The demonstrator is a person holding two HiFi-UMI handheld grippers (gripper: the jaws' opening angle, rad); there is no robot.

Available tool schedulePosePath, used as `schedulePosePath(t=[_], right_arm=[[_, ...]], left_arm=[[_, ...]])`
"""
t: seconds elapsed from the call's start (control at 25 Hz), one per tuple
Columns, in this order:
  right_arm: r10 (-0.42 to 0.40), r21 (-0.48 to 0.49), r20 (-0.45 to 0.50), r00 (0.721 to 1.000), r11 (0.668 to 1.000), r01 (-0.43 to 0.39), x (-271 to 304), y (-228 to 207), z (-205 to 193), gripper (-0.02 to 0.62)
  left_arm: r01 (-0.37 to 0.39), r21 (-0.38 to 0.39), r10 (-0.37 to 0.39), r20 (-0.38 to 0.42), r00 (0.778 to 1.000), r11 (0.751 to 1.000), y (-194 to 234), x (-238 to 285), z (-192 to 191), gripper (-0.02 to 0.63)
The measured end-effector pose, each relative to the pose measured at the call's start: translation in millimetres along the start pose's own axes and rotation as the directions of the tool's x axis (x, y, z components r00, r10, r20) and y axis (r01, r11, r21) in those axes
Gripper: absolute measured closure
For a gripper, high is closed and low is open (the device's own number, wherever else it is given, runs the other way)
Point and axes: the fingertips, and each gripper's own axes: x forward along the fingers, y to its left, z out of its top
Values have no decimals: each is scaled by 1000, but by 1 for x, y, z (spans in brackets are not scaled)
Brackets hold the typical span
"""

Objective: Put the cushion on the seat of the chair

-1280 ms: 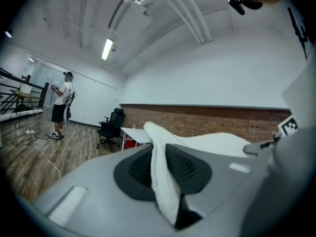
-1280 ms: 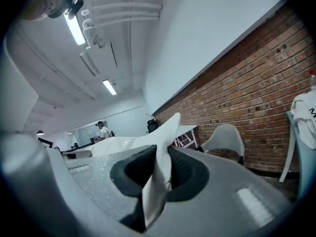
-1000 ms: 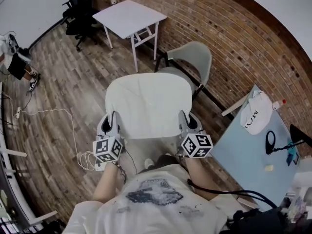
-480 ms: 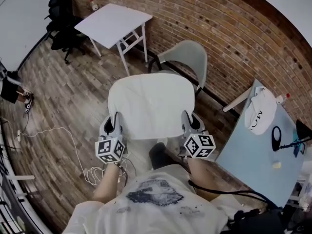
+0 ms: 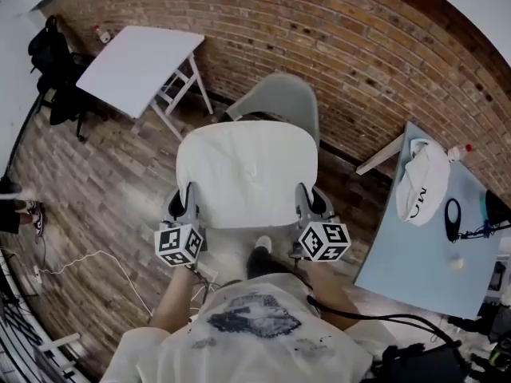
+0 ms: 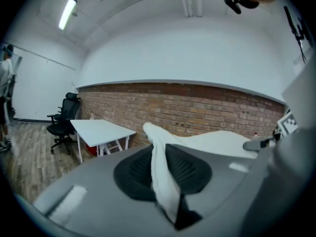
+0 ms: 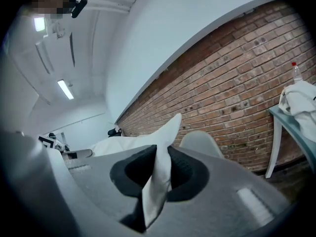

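Observation:
A white square cushion [image 5: 246, 174] hangs flat between both grippers in the head view. My left gripper [image 5: 190, 195] is shut on the cushion's near left corner, and my right gripper [image 5: 303, 195] is shut on its near right corner. In the left gripper view the cushion [image 6: 163, 177] shows as white cloth pinched between the black pads. The right gripper view has the same pinched fold of cushion [image 7: 157, 181]. The grey chair [image 5: 279, 98] stands just beyond the cushion against the brick wall; its seat is mostly hidden under the cushion. In the right gripper view the chair back [image 7: 201, 143] rises past the cushion.
A white folding table [image 5: 140, 66] stands at the back left with black office chairs [image 5: 56, 62] beyond it. A light blue table [image 5: 435, 238] at the right carries a white cap [image 5: 421, 182] and small items. A white cable [image 5: 88, 262] lies on the wood floor at left.
The view has swung so the grey chair now sits straight ahead, just past the cushion. Both grippers have carried the cushion along, still gripping its near corners.

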Motion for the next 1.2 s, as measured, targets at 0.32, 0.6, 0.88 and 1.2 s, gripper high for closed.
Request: schedulePosePath(t=[0.32, 0.6, 0.88, 1.2], right_arm=[[-133, 41, 12, 991, 990, 133, 27, -46, 17, 545], [-258, 83, 21, 966, 963, 255, 38, -57, 6, 545], [-392, 82, 24, 920, 918, 389, 65, -44, -22, 545], [-500, 101, 6, 866, 862, 497, 92, -37, -53, 543]], left_arm=[[120, 21, -118, -65, 991, 993, -20, 92, 8, 554], [242, 36, -236, -124, 964, 969, -22, 144, 4, 554], [354, 52, -340, -175, 924, 934, 1, 193, -7, 554], [448, 35, -427, -241, 871, 893, 29, 237, -34, 554]])
